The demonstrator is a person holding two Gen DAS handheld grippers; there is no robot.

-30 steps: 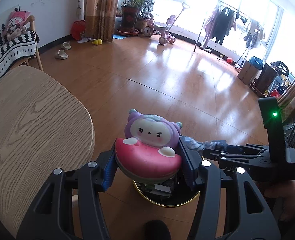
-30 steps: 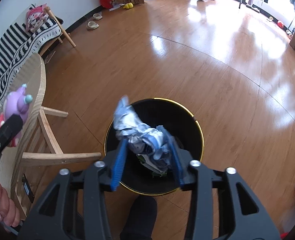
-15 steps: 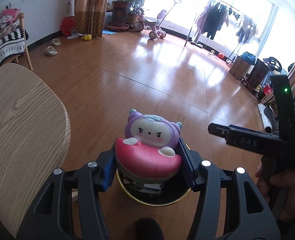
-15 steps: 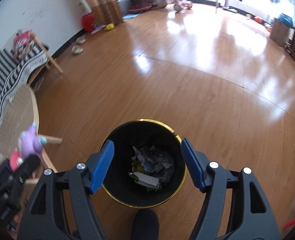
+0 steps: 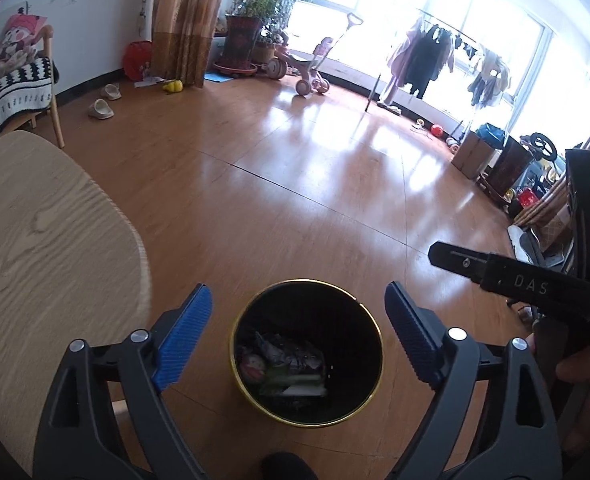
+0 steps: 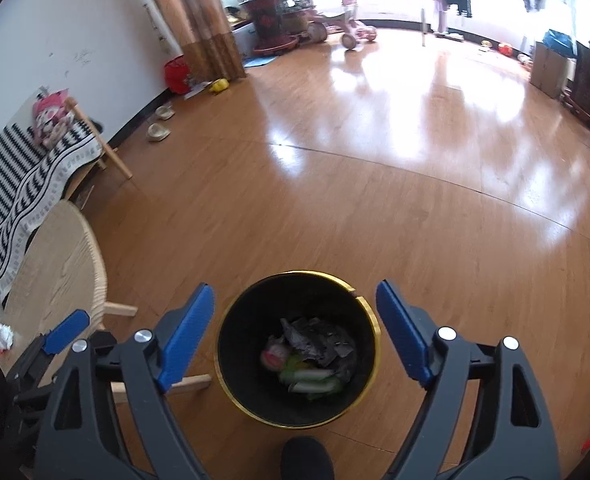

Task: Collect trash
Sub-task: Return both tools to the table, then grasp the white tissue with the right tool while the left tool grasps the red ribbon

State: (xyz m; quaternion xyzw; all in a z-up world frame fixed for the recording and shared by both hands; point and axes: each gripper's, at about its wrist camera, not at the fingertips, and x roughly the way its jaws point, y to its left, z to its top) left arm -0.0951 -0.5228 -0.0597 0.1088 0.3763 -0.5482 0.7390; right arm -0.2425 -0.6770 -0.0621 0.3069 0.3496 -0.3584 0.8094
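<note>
A black trash bin with a gold rim stands on the wood floor below both grippers. Crumpled trash lies inside it, with a pink toy among it. My left gripper is open and empty above the bin. My right gripper is open and empty above the bin too; its body shows at the right of the left wrist view. A white crumpled scrap lies on the round wooden table.
The round wooden table stands left of the bin. A chair with a striped blanket is by the wall. Slippers, plants, a tricycle, a clothes rack and boxes stand far across the floor.
My left gripper opened and the pink and purple toy dropped into the bin. My right gripper opened earlier, dropped its crumpled wrapper into the bin and has stayed open.
</note>
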